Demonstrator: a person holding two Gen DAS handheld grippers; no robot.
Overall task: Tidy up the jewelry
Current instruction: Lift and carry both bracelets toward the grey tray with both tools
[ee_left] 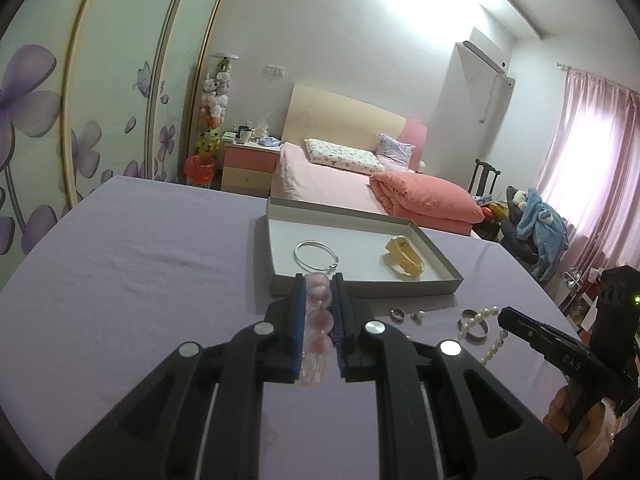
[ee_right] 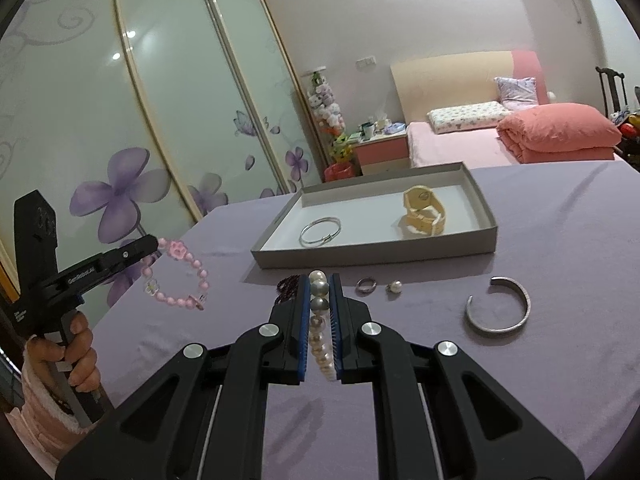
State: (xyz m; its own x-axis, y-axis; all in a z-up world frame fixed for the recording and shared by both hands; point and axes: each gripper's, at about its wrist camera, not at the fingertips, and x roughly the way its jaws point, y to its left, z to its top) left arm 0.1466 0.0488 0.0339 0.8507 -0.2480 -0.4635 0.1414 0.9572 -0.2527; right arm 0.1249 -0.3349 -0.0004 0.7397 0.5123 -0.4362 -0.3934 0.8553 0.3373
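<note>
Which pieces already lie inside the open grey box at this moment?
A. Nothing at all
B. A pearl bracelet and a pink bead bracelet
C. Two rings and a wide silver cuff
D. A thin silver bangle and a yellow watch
D: the box holds only the thin silver bangle and the yellow watch; the pearl bracelet and pink bead bracelet are each held in a claw, outside it.

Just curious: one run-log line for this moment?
left gripper: holds pink bracelet | right gripper: holds pearl strand | tray: bangle, watch
</note>
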